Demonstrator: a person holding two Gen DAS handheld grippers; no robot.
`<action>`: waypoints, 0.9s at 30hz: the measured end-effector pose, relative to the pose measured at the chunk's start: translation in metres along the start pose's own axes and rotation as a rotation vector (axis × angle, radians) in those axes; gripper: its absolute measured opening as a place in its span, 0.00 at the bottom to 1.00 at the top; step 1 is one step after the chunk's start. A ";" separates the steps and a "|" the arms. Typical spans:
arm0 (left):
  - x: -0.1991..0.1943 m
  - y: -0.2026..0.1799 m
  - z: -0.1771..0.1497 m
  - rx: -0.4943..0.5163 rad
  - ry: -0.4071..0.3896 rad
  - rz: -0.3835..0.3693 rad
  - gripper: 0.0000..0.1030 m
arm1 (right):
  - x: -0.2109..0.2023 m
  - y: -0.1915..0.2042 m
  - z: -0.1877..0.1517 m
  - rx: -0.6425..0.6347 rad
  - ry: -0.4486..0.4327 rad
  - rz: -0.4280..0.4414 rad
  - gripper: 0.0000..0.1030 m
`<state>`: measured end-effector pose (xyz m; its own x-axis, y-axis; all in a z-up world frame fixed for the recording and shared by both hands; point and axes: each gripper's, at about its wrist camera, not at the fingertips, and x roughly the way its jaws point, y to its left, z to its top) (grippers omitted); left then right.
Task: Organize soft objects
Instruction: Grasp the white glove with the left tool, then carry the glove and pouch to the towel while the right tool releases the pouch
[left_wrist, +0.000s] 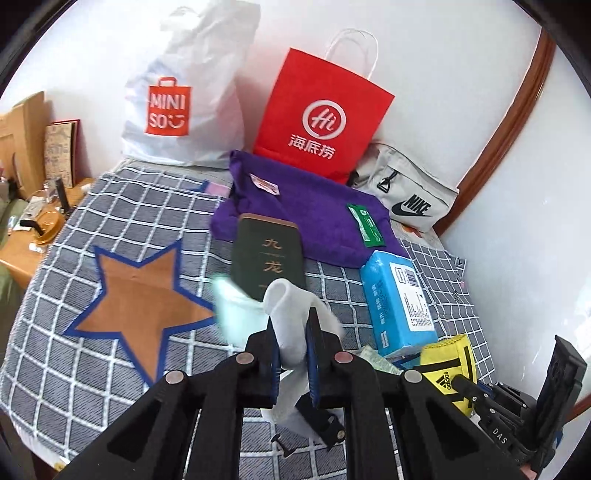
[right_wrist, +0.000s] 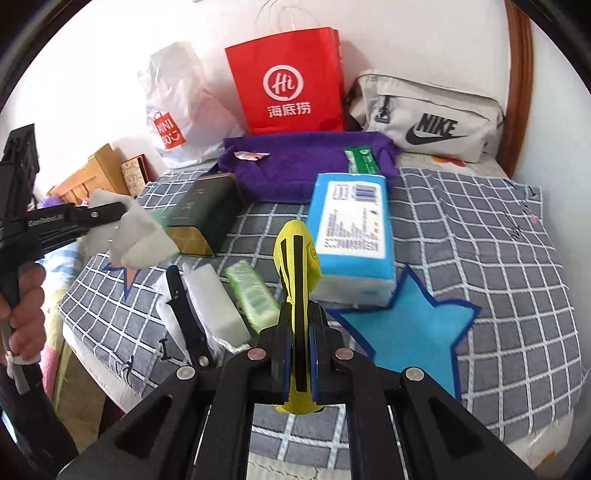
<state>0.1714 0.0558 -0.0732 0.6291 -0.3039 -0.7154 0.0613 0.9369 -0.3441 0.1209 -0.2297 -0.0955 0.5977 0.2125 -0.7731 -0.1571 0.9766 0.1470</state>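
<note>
Step in hand, judged: carry both soft items clear of bed (right_wrist: 498, 229) clutter to sorting spot. Advice: keep firm pinch, lift high enough that hanging ends clear green tin (left_wrist: 267, 254) and blue tissue pack (right_wrist: 351, 236).

Left claw (left_wrist: 291, 343) pressed together, pinching white sock (left_wrist: 291, 317); sock bunched between pads, ends protruding above and below.

Right claw (right_wrist: 299, 354) pressed together, pinching yellow sock (right_wrist: 297, 258); sock stands upright from pads, above bed.

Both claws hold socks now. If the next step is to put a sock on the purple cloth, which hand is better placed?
Probably the right: its claw grips the yellow sock facing the purple cloth. The left claw, with the white sock, has the green box between.
</note>
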 end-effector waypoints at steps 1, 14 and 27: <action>-0.003 0.001 -0.001 -0.001 -0.001 0.003 0.11 | -0.001 -0.003 -0.001 0.010 0.001 -0.003 0.07; -0.021 -0.002 0.000 -0.010 -0.009 0.019 0.11 | -0.023 -0.017 -0.007 0.057 -0.003 -0.089 0.07; -0.027 -0.021 0.020 0.002 -0.046 0.014 0.11 | -0.057 -0.013 0.031 0.033 -0.106 -0.080 0.07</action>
<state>0.1682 0.0481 -0.0348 0.6650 -0.2824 -0.6913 0.0538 0.9415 -0.3328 0.1134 -0.2539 -0.0340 0.6871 0.1342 -0.7141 -0.0802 0.9908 0.1090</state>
